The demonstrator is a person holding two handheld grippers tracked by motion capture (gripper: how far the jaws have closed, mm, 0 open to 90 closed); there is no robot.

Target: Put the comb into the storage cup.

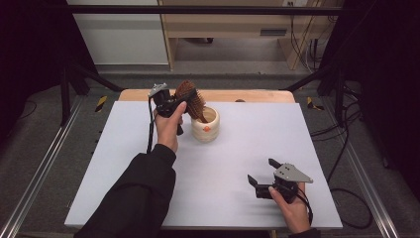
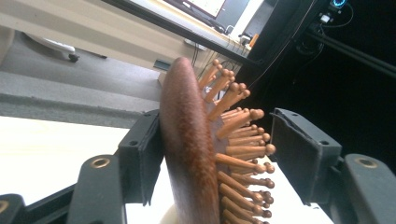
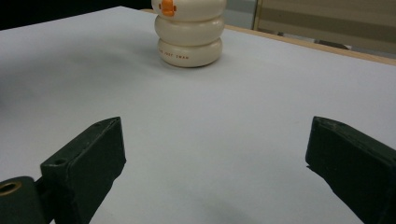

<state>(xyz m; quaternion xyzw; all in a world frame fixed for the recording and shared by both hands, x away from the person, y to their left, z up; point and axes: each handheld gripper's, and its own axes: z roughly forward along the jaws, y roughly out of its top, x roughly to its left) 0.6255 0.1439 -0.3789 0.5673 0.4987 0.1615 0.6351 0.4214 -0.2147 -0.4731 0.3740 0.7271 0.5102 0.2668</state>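
Observation:
A brown wooden hairbrush (image 1: 190, 96) leans with its handle down in a cream ribbed cup (image 1: 205, 130) that has an orange mark, at the back middle of the white table top (image 1: 124, 163). My left gripper (image 1: 181, 100) is raised at the brush's head and shut on it. In the left gripper view the brush (image 2: 187, 140) sits between the jaws, its back against one pad and its pin tips at the other. My right gripper (image 1: 261, 170) rests low at the front right, open with nothing between its jaws (image 3: 215, 135). The cup (image 3: 189, 32) stands well ahead of it.
A wooden table edge (image 1: 257, 95) shows behind the white sheet. Metal rails (image 1: 44, 163) run along both sides. Black frame legs (image 1: 67, 94), cables (image 1: 346, 144) and a wooden cabinet (image 1: 223, 29) stand beyond.

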